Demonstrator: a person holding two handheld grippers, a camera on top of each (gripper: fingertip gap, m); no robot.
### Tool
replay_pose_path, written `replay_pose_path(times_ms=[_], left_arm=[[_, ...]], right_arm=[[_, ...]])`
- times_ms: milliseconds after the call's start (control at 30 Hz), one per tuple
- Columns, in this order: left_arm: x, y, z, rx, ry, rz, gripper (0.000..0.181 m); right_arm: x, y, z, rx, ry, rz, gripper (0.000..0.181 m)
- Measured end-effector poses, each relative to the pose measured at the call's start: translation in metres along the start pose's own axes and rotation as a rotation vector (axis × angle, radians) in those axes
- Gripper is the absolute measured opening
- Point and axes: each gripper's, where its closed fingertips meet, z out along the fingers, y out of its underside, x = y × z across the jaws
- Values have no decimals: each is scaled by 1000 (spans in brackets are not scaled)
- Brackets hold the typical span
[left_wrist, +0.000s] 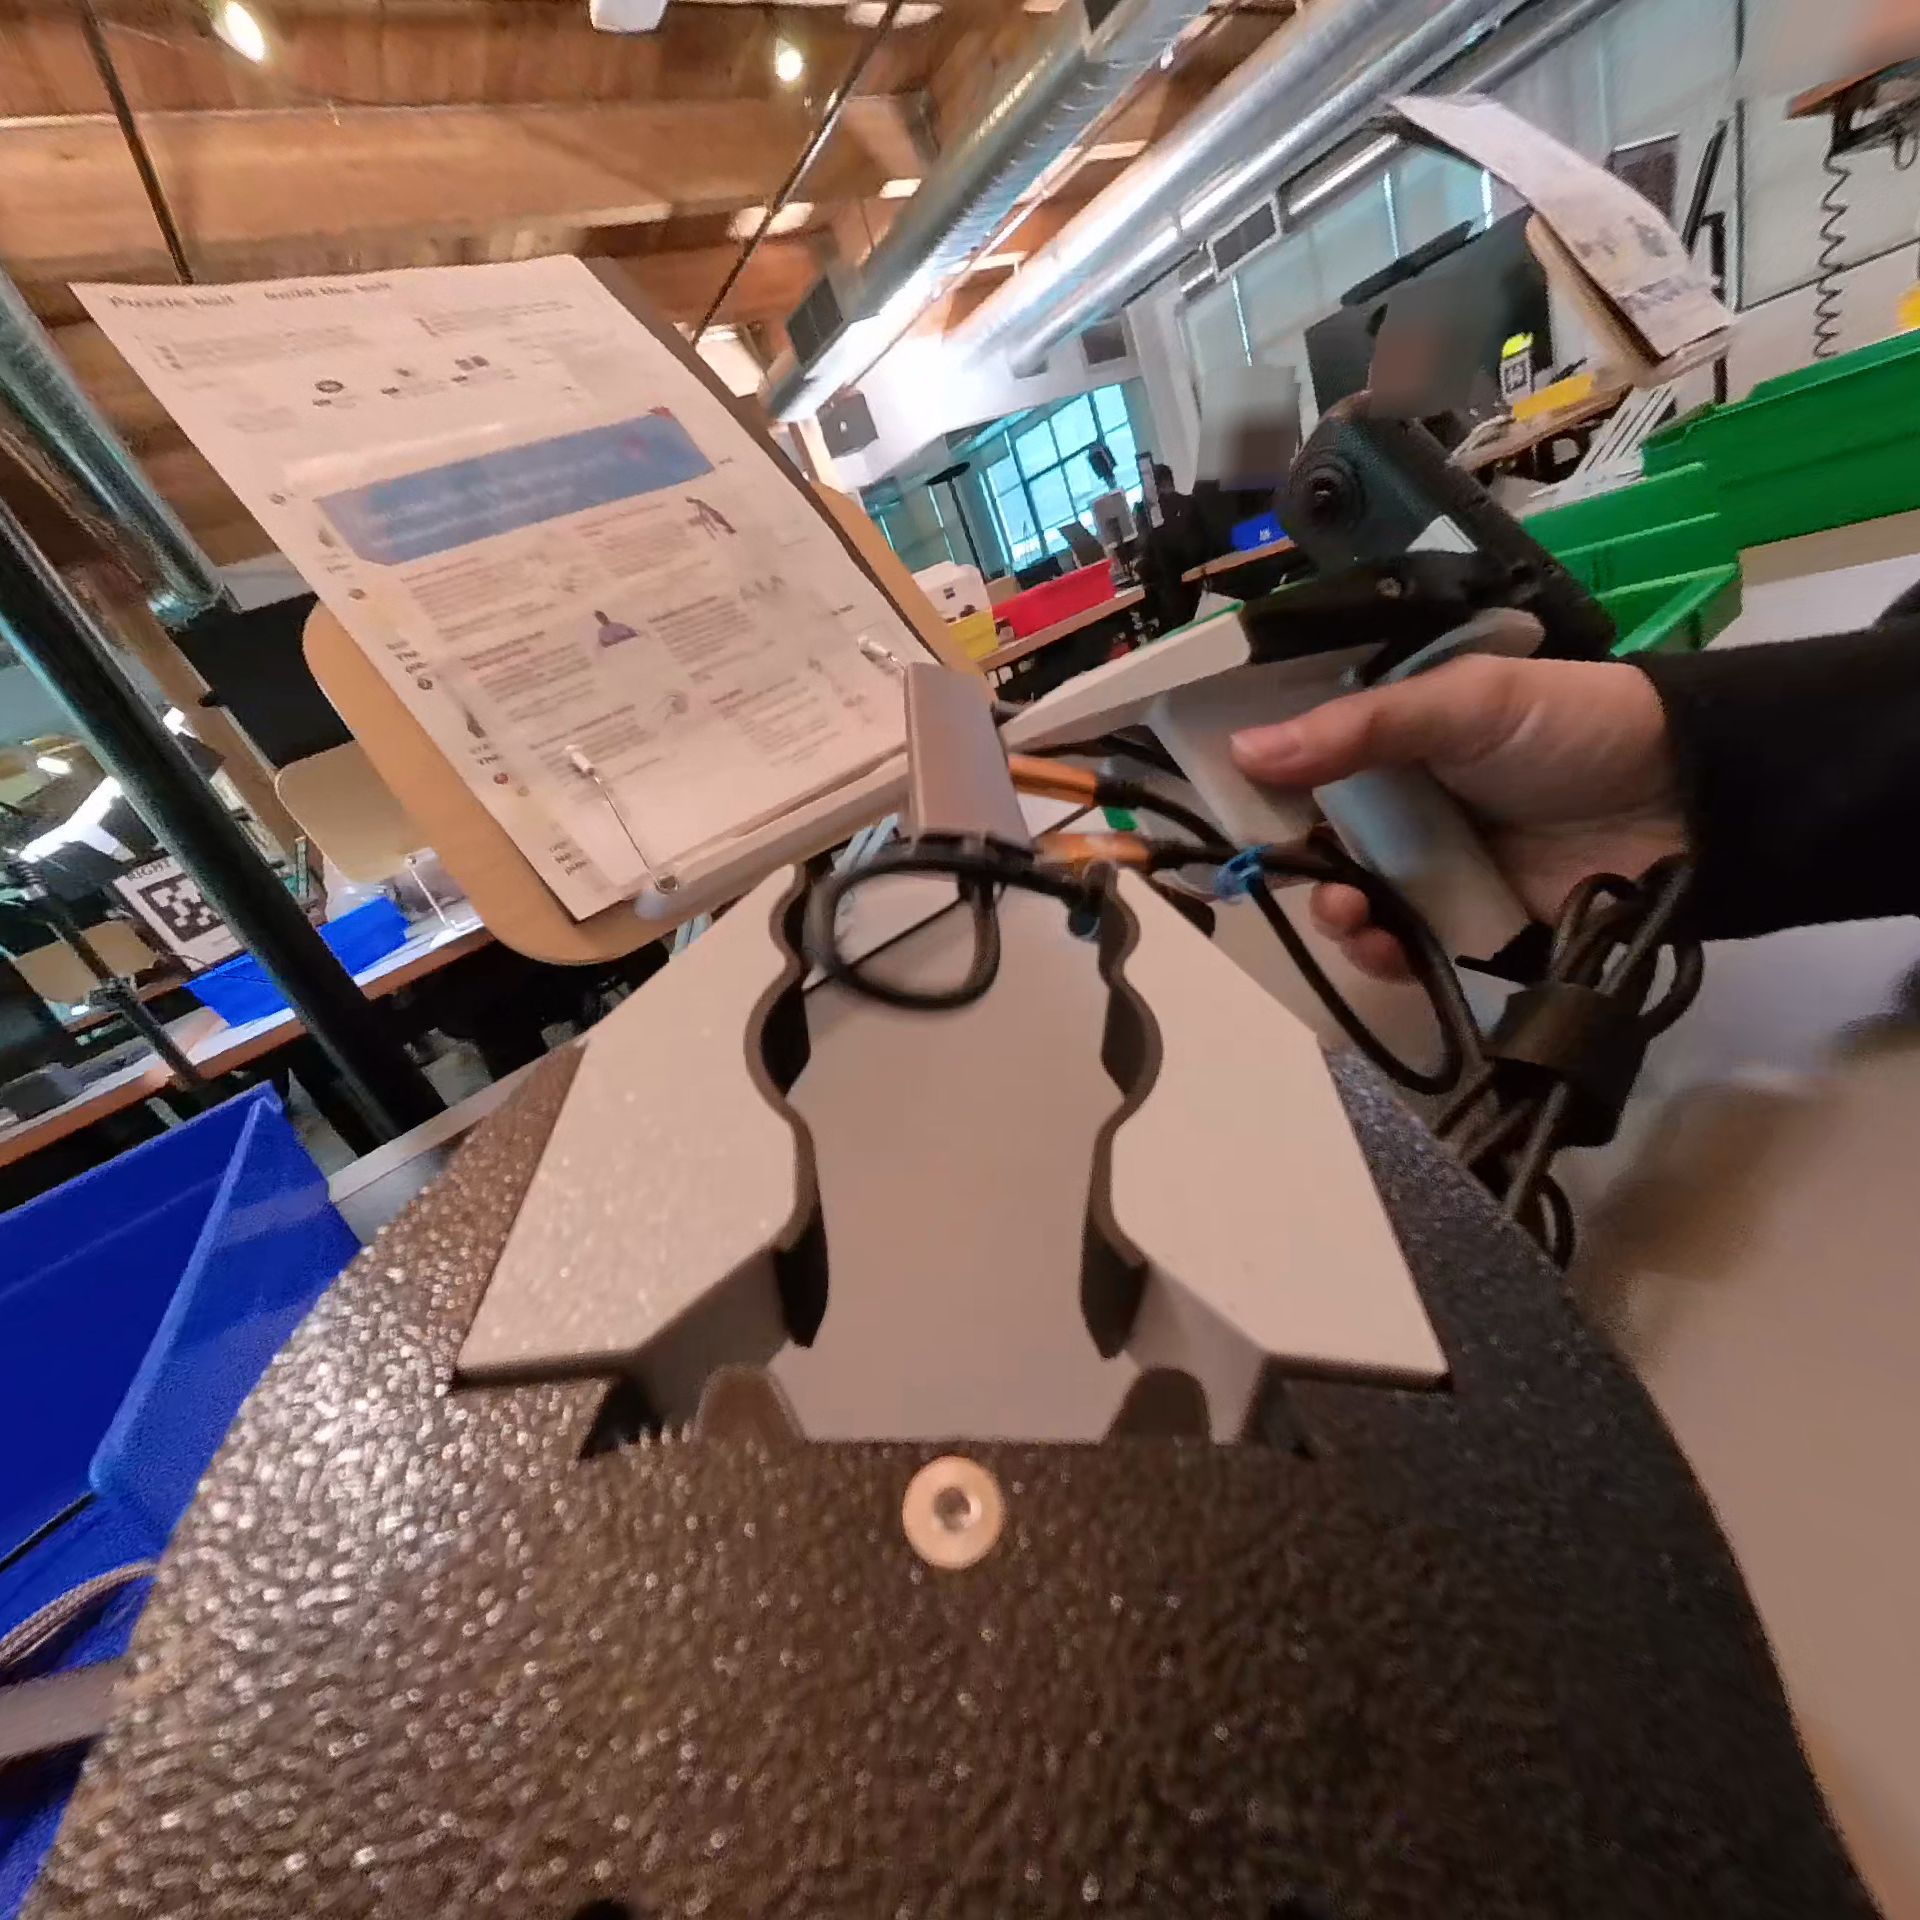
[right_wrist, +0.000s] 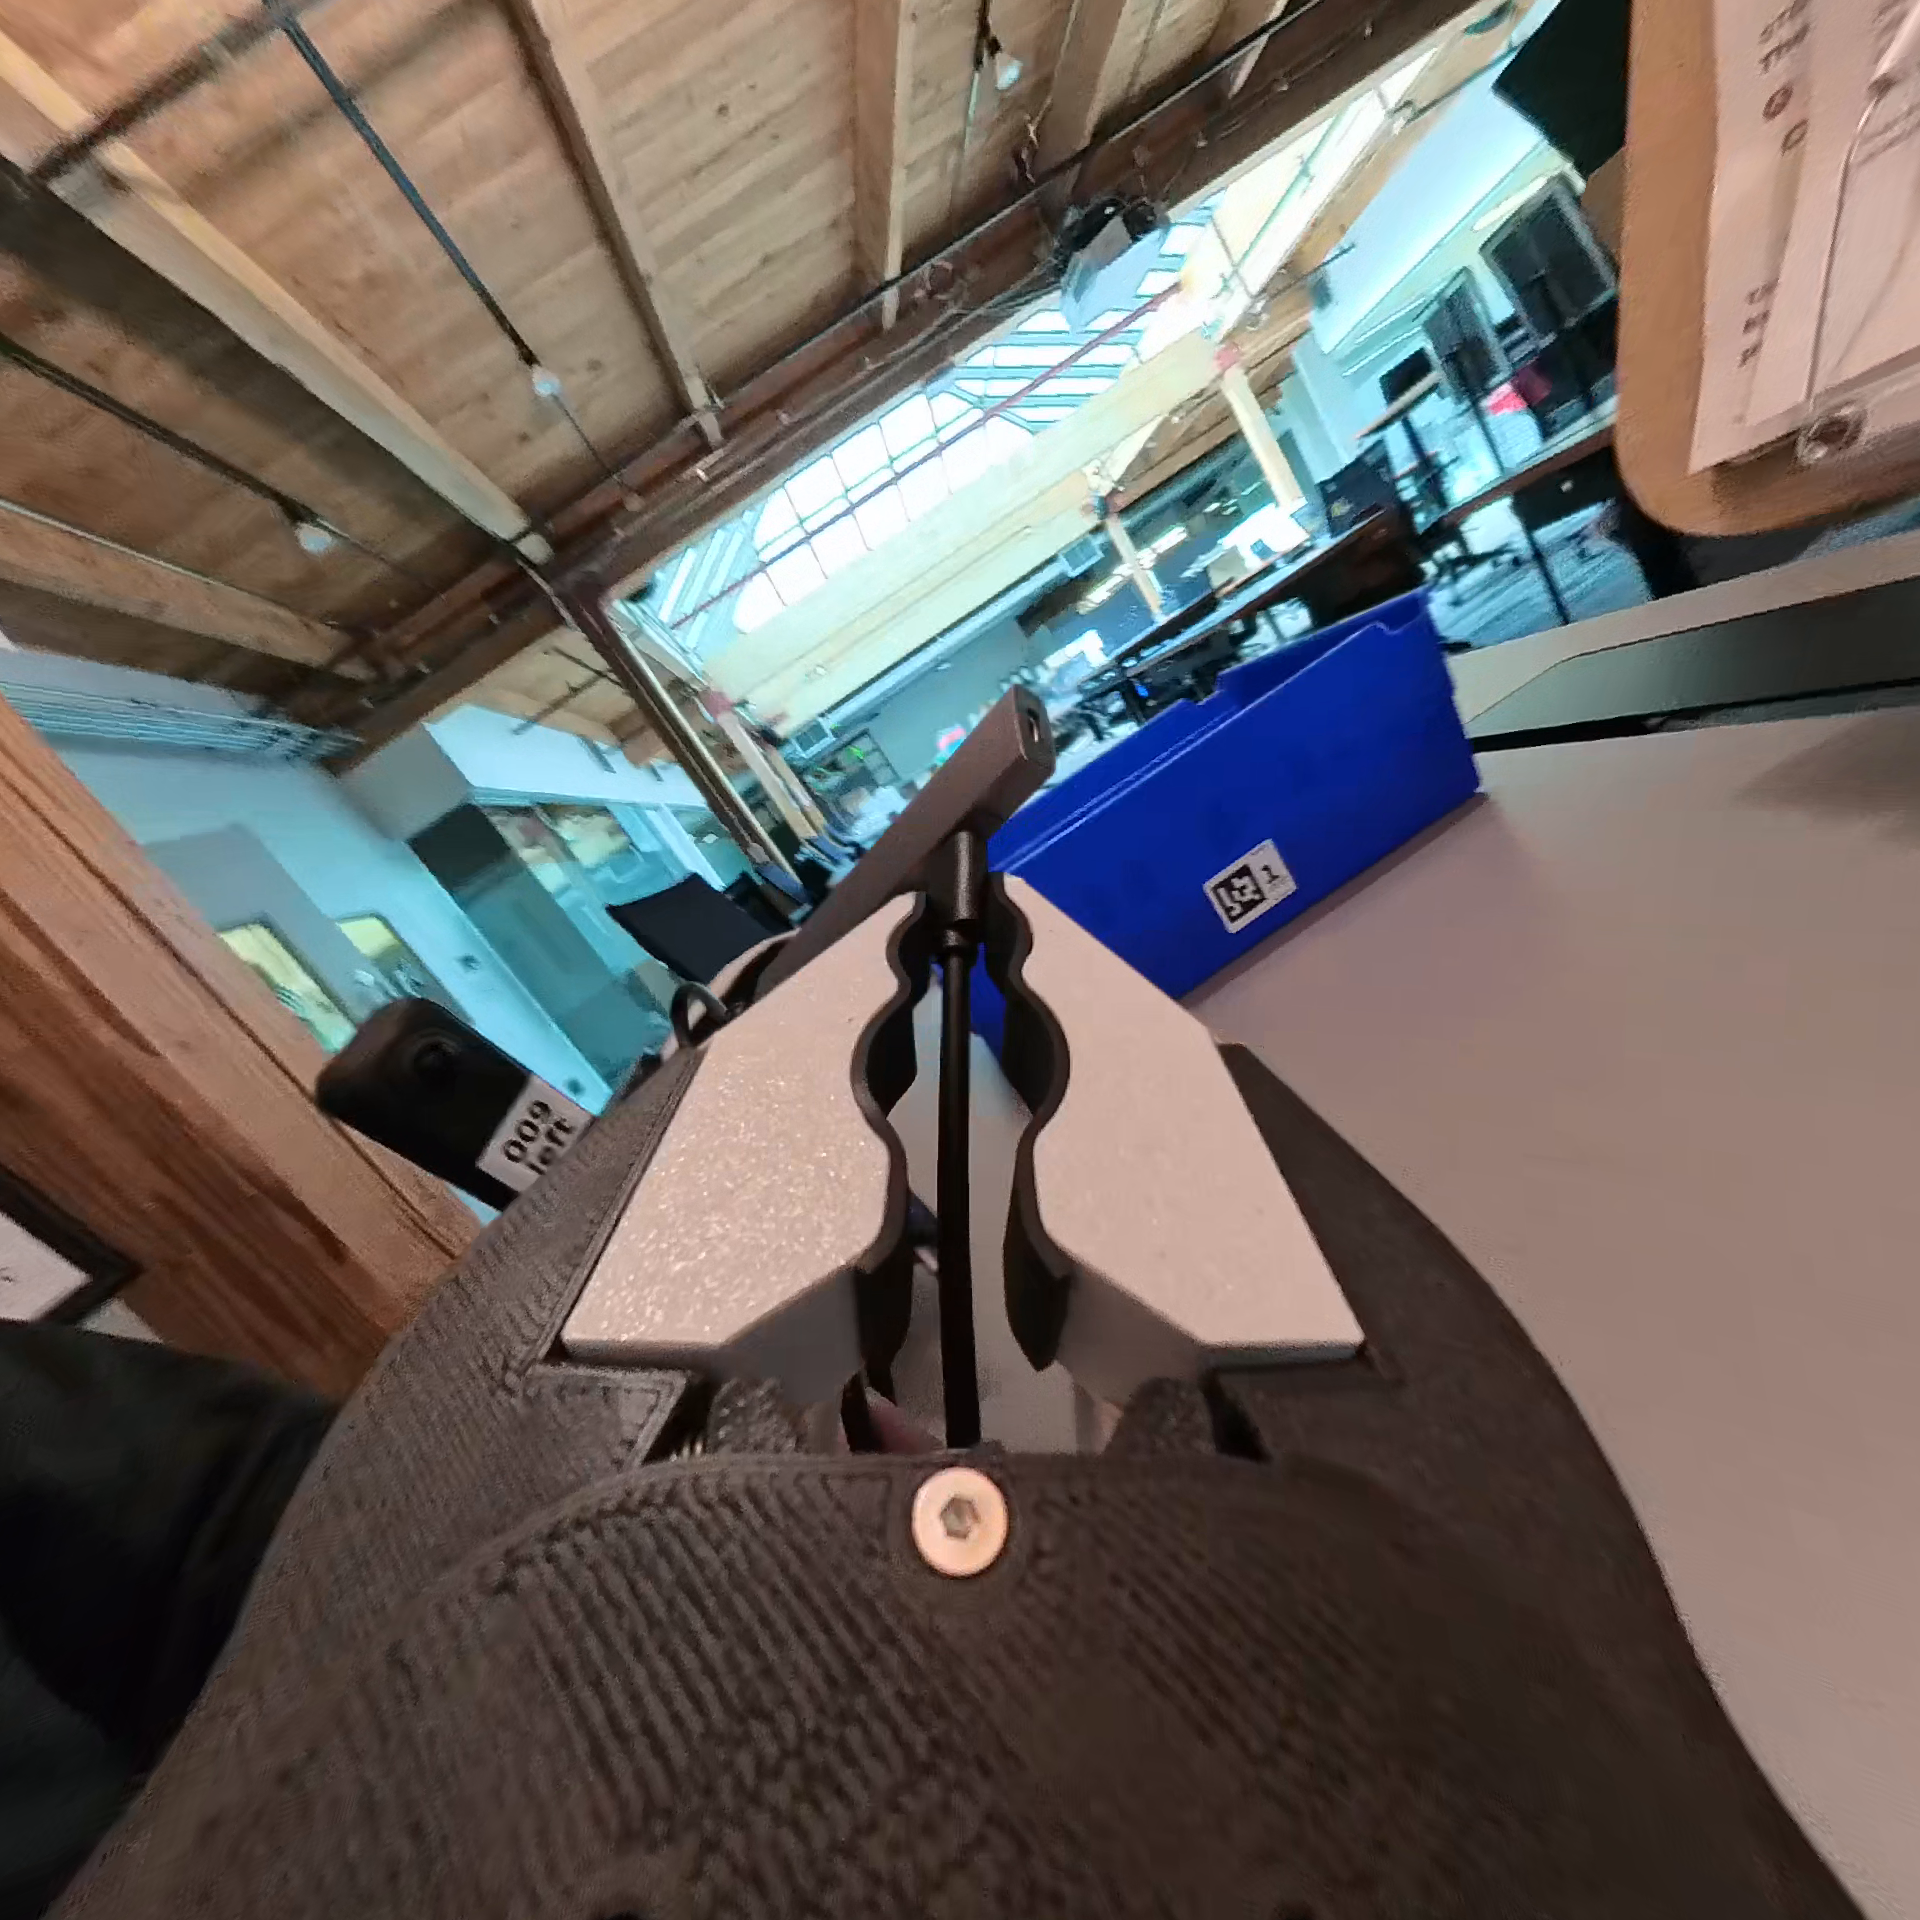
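My left gripper (left_wrist: 956, 883) is shut on a long grey bar-shaped device (left_wrist: 956, 748) that lies between its fingers and sticks out past the tips. A black cable (left_wrist: 904, 945) loops over the device. My right gripper (right_wrist: 961, 899) is shut on the black plug (right_wrist: 961, 873) of a thin black cable (right_wrist: 956, 1195), and the plug meets the side of the grey device (right_wrist: 935, 821). In the left wrist view, a hand (left_wrist: 1475, 790) holds the right gripper (left_wrist: 1039, 748) beside the device, with a bundle of dark cables (left_wrist: 1558, 1049) hanging below it.
A wooden stand with a printed sheet (left_wrist: 499, 561) stands just beyond the grippers. Blue bins (left_wrist: 125, 1309) (right_wrist: 1247, 821) sit on the pale table (right_wrist: 1610, 1091). Green bins (left_wrist: 1766, 468) are at the far right. A dark pole (left_wrist: 208, 831) and a wooden post (right_wrist: 104, 987) rise on the left. My right fingertips sit around 7 centimetres from my left ones.
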Motion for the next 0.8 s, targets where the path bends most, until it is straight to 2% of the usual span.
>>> replay_pose_path(times_ms=[100,267,333,467,600,800], left_arm=[[6,-3,0,18,27,-12,44],[6,-8,-1,43,48,-90,46],[9,-7,1,33,51,-57,35],[0,6,1,-42,9,-85,30],[-6,15,2,-98,-41,-21,39],[0,8,2,-77,-30,56,27]], right_arm=[[-1,7,3,-24,-11,30,8],[-4,21,9,-80,-18,29,8],[-7,32,13,-118,-33,39,8],[-9,26,13,-70,-65,109,7],[-13,19,12,-44,-71,112,6],[-9,22,13,-25,-76,208,6]])
